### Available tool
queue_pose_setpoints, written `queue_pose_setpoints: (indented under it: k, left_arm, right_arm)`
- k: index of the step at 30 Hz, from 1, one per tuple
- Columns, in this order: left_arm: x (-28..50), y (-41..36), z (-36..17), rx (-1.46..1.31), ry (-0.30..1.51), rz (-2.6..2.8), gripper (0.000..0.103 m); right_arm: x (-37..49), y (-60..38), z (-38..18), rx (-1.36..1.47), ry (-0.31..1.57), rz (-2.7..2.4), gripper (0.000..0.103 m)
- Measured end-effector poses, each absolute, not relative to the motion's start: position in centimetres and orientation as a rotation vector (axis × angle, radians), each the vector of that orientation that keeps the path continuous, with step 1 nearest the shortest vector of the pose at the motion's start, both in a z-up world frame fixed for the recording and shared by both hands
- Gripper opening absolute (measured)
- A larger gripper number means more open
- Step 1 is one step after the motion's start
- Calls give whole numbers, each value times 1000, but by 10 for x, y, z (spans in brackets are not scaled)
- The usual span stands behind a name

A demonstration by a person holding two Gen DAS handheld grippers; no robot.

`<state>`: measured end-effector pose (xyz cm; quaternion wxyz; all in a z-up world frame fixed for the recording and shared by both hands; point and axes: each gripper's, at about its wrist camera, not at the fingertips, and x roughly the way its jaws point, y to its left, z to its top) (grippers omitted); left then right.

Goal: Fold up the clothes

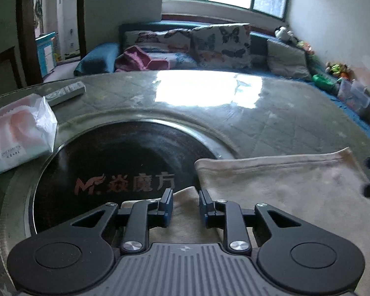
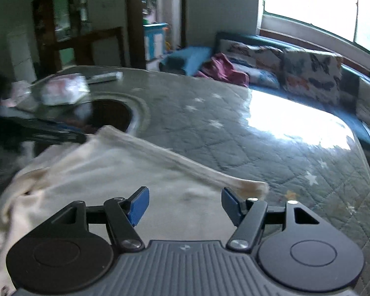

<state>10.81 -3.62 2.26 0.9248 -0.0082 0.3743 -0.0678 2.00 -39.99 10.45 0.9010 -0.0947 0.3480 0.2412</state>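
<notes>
A cream garment [image 1: 283, 185] lies flat on the round table, its hemmed edge toward the table's middle. My left gripper [image 1: 186, 193] hovers over the garment's left corner with its jaws a little apart; a fold of cloth shows in the gap and the pads do not press on it. In the right wrist view the same garment [image 2: 98, 167] spreads under my right gripper [image 2: 185, 191], which stands wide open above it near its right corner [image 2: 256, 187]. At the left of that view the left gripper [image 2: 49, 133] is a dark blur at the garment's far corner.
The table [image 1: 259, 123] has a quilted cover under glass and a dark round inset [image 1: 116, 162] with a logo. A tissue pack [image 1: 19, 133] and a remote [image 1: 66, 92] lie at its far left. Behind stands a sofa [image 1: 98, 59] with butterfly cushions [image 1: 222, 44] and a magenta garment [image 1: 135, 58].
</notes>
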Motion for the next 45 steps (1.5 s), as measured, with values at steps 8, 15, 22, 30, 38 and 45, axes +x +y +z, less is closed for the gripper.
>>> queue_pose_setpoints:
  k: [8,15,22,30,38,45]
  left_arm:
    - [105,-29,21,-15,733,-125,9]
    - [62,12,52,-137,615,-57,6]
    - [-11,71,85,-285,464,-33,6]
    - [-84,129,77,-342,386,42,6]
    - [-124,156,49,-415,469,145,9]
    - [-130,162,42,-424,501,165,43]
  right_arm:
    - [-37,-385,117,-208,670,577,67]
    - [-75,-384,114,-165,685,584,67]
    - [-104,-370,110,-157,703,637,67]
    - [-133,-316,111,-264,690,814,67]
    - [-154,-262,99,-375,691,969,66]
    - [-159,-234,83,-449,707,1010,60]
